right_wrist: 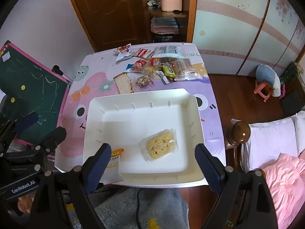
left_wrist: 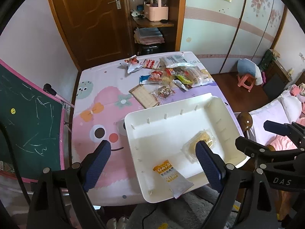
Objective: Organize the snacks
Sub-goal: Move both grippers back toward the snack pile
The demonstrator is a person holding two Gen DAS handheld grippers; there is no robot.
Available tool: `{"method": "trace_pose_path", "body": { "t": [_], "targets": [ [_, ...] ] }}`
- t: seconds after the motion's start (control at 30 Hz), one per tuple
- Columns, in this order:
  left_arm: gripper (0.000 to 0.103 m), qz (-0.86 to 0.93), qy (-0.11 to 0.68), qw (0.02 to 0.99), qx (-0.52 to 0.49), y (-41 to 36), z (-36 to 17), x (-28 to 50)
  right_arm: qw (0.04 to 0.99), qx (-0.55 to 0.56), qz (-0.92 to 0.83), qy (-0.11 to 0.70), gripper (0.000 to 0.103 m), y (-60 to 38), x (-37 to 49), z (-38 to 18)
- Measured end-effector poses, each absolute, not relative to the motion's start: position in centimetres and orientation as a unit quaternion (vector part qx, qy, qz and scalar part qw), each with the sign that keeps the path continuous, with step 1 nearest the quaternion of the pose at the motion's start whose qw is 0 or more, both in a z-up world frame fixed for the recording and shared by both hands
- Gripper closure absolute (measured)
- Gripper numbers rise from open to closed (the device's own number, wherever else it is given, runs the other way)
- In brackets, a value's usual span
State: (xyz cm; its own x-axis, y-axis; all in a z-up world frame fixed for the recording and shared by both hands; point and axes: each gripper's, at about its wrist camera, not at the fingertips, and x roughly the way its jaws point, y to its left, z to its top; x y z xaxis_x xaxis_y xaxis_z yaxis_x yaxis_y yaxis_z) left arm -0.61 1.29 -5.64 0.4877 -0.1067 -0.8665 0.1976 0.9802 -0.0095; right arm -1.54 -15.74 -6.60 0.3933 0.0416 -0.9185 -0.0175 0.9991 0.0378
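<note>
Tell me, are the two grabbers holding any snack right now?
No. The left gripper and right gripper are both open with nothing between their fingers. The oat packet and clear-wrapped yellow snack just lie in the white tray.

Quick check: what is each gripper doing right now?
Left gripper: open, holding nothing.
Right gripper: open, holding nothing, above the white tray.

A white plastic tray (right_wrist: 99, 103) sits at the bench's (right_wrist: 211, 87) near edge. Inside lie a clear-wrapped yellow cake (right_wrist: 159, 146) and, to its left, an orange-and-white oat sachet (right_wrist: 113, 164). A heap of mixed snack packets (right_wrist: 158, 64) lies behind the tray.
</note>
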Motion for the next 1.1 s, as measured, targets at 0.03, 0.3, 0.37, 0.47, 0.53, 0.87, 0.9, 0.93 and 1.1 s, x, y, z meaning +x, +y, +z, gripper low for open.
{"method": "trace_pose_path", "body": {
  "t": [0.03,0.3,0.37,0.47,0.53,0.87,0.9,0.93,1.1],
  "targets": [
    [0.013,-0.090,0.503,0.858,0.042,1.3,-5.7,-0.5,0.835,0.011,0.017,0.550,0.013,-15.7,-1.5,-6.6],
    [0.013,-0.087,0.522,0.848,0.022,1.7,-6.2,0.1,0.835,0.011,0.018,0.550,0.013,-15.8,-1.7,-6.5],
    [0.013,-0.089,0.525,0.847,0.017,1.7,-6.3,0.3,0.835,0.011,0.019,0.550,0.013,-15.9,-1.7,-6.5],
    [0.013,-0.091,0.527,0.845,0.010,1.7,-6.4,0.7,0.834,0.011,0.020,0.552,0.013,-16.0,-1.6,-6.4],
    [0.013,-0.091,0.526,0.846,0.008,1.7,-6.4,1.0,0.833,0.010,0.022,0.552,0.013,-16.0,-1.4,-6.3],
    [0.011,-0.096,0.513,0.853,-0.014,0.9,-5.1,3.5,0.838,0.004,0.031,0.545,0.013,-17.4,2.1,-5.5],
    [0.011,-0.091,0.512,0.854,-0.014,0.8,-4.9,3.9,0.839,0.004,0.032,0.543,0.013,-17.6,2.5,-5.3],
    [0.011,-0.085,0.512,0.855,-0.015,0.7,-4.8,4.4,0.840,0.005,0.033,0.541,0.013,-17.9,3.0,-5.1],
    [0.011,-0.050,0.522,0.851,-0.011,0.5,-5.1,7.4,0.843,0.016,0.040,0.537,0.013,-19.7,5.6,-4.6]
  ]
}}
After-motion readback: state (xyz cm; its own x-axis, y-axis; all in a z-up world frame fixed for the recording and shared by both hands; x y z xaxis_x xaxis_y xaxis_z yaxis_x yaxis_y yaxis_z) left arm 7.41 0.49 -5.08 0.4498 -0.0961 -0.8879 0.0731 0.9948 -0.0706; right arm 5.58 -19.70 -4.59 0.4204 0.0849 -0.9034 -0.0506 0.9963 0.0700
